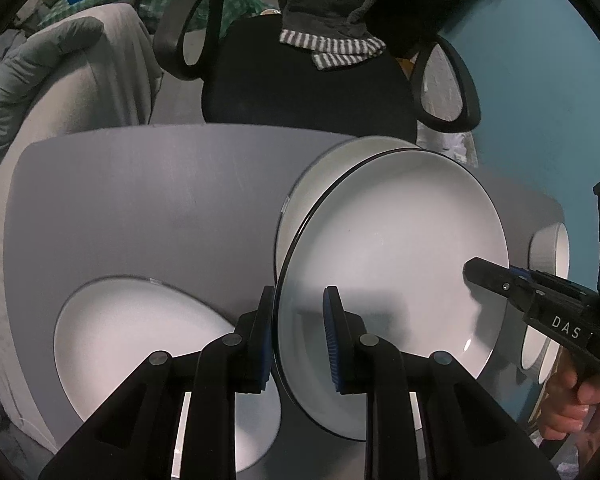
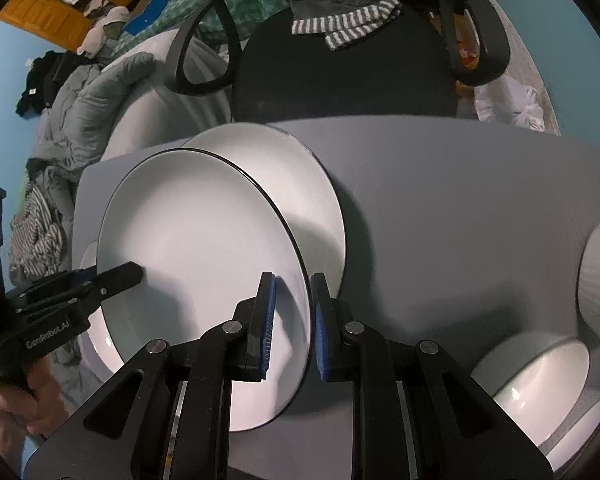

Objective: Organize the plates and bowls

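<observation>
With a white black-rimmed plate (image 1: 392,264) raised at a tilt above the grey bench (image 1: 140,208), the rim is straddled from both sides at once. In the left wrist view, the left gripper (image 1: 298,336) is seen with one finger behind the plate's near edge and one in front, but a gap shows between the inner pad and the plate face, so a firm clamp is not confirmed there. In the right wrist view, the right gripper (image 2: 292,322) is set across the opposite edge, one finger on the plate's face and one outside the rim; whether the pads are pressed home cannot be told.

Under the lifted plate a second plate (image 2: 300,184) lies flat on the bench, partly covered. A third plate (image 1: 140,352) is seen lower left of the left view, and bowls (image 2: 540,384) stand at the right end of the bench.

The plate is judged stiff, fairly heavy, glazed and slippery, and breakable if dropped. Hold is best taken on the rim, pads squarely across the edge, at opposite sides for balance. A flat, gentle lowering onto the plate beneath would be called for next.
</observation>
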A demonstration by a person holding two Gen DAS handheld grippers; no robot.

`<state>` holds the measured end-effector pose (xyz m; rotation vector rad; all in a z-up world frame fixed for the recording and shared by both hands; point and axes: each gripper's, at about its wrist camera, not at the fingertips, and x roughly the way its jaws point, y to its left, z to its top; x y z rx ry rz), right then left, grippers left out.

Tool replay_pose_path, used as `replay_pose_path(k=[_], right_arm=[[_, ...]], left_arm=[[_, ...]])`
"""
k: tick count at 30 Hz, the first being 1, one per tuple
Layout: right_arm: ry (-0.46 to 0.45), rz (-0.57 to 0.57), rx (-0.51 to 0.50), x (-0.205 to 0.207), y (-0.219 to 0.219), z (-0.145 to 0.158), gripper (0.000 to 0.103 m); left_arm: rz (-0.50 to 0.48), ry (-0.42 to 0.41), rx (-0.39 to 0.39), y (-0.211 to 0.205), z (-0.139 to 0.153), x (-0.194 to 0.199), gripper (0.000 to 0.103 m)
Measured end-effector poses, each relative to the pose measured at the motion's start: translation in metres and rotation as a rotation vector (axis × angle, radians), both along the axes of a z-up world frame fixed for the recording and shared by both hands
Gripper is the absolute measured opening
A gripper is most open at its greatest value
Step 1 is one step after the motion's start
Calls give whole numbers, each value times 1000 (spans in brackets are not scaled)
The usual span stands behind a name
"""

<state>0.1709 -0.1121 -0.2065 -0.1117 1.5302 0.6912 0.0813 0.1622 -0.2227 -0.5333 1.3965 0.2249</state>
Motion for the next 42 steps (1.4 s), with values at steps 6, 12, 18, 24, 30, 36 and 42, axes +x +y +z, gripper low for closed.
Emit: replay_pose_path(k=[6, 12, 18, 24, 30, 36, 42], right_arm=[[18, 13, -11, 15, 12, -9, 18], [23, 32, -30, 24, 20, -15, 18], [18, 45, -49, 25, 22, -19, 18], [25, 53, -64, 27, 22, -20, 18], [65, 59, -86, 32, 28, -21, 22], [131, 67, -146, 36, 38, -24, 34], [209, 26, -200, 41, 43, -26, 46]], left_arm=[[17, 22, 0, 7, -8, 14, 22], [20, 38, 1, 9, -16, 24, 23], [27, 51, -3, 7, -22, 25, 24], [19, 49, 10, 5, -23, 25, 24], [11, 50, 26, 4, -24, 27, 25], [-8, 74, 62, -2, -23, 28, 26], [3, 102, 71, 1, -25, 23, 31]])
